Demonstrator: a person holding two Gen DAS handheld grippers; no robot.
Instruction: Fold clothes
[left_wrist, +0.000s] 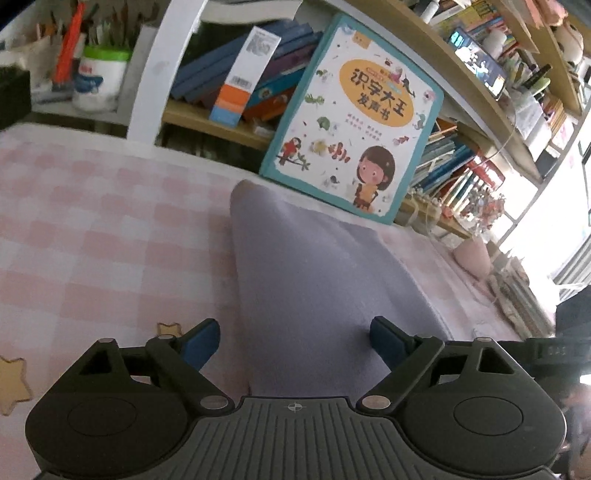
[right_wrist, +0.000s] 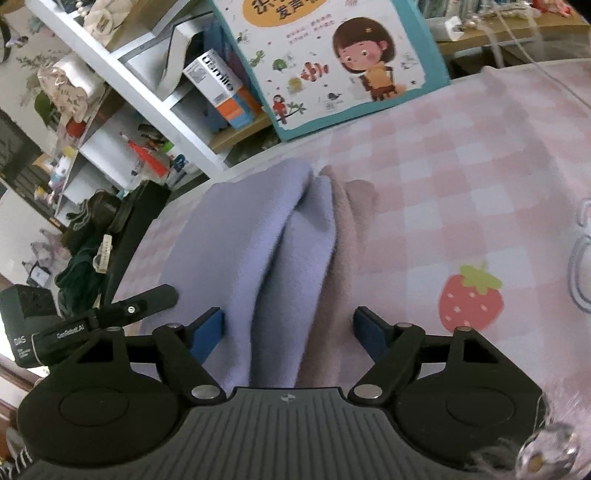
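- Two hand-held grippers, both with jaws spread wide and gripping nothing.
- Left gripper (left_wrist: 294, 341): its blue fingertips (left_wrist: 202, 341) straddle a lavender garment (left_wrist: 306, 266), which runs forward from between them across the pink checked cloth (left_wrist: 92, 221); whether the pads touch the fabric cannot be told.
- Right gripper (right_wrist: 290, 332): released as well, with bunched folds of the lavender garment (right_wrist: 251, 236) and a dusty-pink layer (right_wrist: 343, 236) lying between the fingers and ahead of them.
- Ahead of both grippers a children's book (left_wrist: 354, 122) leans upright against the shelves; its orange panel reads "识字大王 发声书".
- Left of the book, a white and orange box (right_wrist: 221, 88) carries the word "Barilla", blurred.
- Left of the right gripper, a black device (right_wrist: 48, 336) bears "GenRobot.AI" and "DAS".
- Right of the right gripper, a strawberry print (right_wrist: 471, 299) sits on the cloth.
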